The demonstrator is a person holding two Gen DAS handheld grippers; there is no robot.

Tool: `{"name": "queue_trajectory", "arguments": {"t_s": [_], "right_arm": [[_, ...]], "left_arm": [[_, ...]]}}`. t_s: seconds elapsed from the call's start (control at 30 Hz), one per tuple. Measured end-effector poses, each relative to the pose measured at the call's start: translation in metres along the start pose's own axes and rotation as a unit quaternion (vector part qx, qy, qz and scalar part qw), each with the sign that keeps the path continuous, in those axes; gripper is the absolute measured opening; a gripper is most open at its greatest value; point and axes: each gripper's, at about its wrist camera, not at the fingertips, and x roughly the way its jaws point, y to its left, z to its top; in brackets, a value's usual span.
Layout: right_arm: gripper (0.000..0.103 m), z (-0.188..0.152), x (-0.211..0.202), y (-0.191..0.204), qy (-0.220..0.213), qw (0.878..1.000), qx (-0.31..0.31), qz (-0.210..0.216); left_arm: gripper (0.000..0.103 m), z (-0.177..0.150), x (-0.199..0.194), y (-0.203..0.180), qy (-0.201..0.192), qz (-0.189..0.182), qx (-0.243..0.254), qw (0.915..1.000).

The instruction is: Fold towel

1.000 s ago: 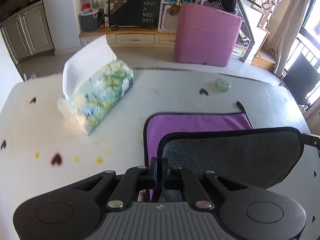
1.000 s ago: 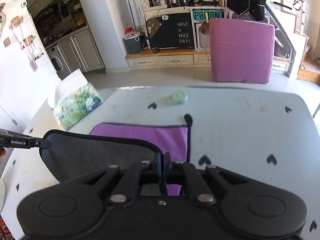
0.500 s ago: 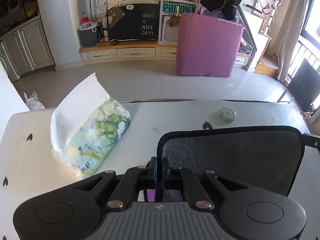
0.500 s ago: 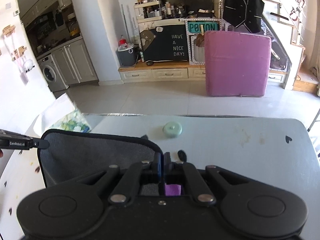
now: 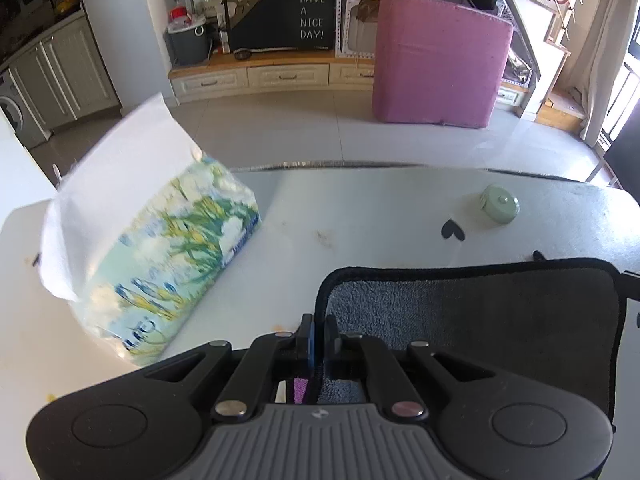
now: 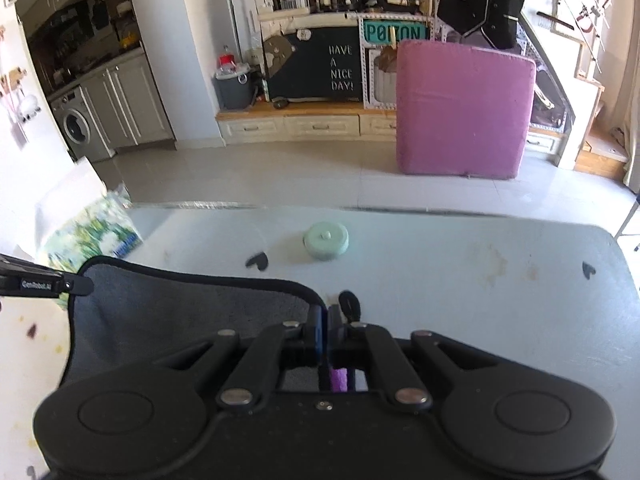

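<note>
The towel (image 5: pixel 472 320) is grey on one side and purple on the other, with a black hem. My left gripper (image 5: pixel 318 334) is shut on its left corner. My right gripper (image 6: pixel 325 332) is shut on its right corner. The held edge is raised and stretched between the two grippers, grey side (image 6: pixel 192 312) toward the cameras. A sliver of the purple side (image 6: pixel 339 380) shows under the right gripper's fingers. The towel's hanging loop (image 6: pixel 349 304) lies on the table just past the right gripper. The left gripper's tip (image 6: pixel 48 285) shows at the left of the right wrist view.
A soft tissue pack (image 5: pixel 168 264) with a white tissue sticking out lies at the left of the white table (image 5: pixel 360 216). A small round green lid (image 6: pixel 326 240) sits near the far edge. Black heart marks dot the table. Beyond is open floor and a pink cushion (image 6: pixel 464 108).
Both grippers have carried the held towel edge forward toward the far side of the table. The purple lower layer, visible a second ago, is now covered by the grey side.
</note>
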Motion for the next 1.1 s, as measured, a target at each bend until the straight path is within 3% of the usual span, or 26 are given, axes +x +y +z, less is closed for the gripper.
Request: {"name": "queue_trajectory", "arguments": {"t_s": [0.4, 0.7, 0.77, 0.83, 0.87, 0.97, 1.0, 1.1], "right_arm": [[0.003, -0.015, 0.040, 0.005, 0.017, 1.000, -0.002, -0.024], [0.003, -0.015, 0.050, 0.003, 0.019, 1.000, 0.007, -0.024], [0.003, -0.015, 0.051, 0.003, 0.020, 1.000, 0.008, -0.022], [0.004, -0.015, 0.050, 0.002, 0.019, 0.999, 0.011, -0.023], [0.006, -0.014, 0.049, 0.002, 0.019, 1.000, 0.012, -0.020], [0.027, -0.014, 0.046, 0.001, 0.016, 1.000, 0.019, -0.008], [0.029, -0.015, 0.045, 0.001, 0.015, 1.000, 0.020, -0.007], [0.042, -0.015, 0.043, -0.001, 0.017, 0.999, 0.029, 0.002]], "left_arm": [[0.005, -0.009, 0.037, 0.005, 0.022, 0.012, -0.030, 0.9992], [0.009, -0.011, 0.042, 0.014, 0.021, 0.009, -0.037, 0.9990], [0.016, -0.011, 0.041, 0.014, 0.015, 0.012, -0.036, 0.9992], [0.040, -0.011, 0.041, 0.014, 0.013, 0.012, -0.035, 0.9992], [0.045, -0.011, 0.040, 0.014, 0.012, 0.011, -0.035, 0.9993], [0.068, -0.013, 0.039, 0.014, 0.014, 0.005, -0.033, 0.9993], [0.077, -0.013, 0.038, 0.014, 0.015, 0.003, -0.034, 0.9993], [0.084, -0.017, 0.035, 0.015, 0.021, -0.006, -0.043, 0.9988]]}}
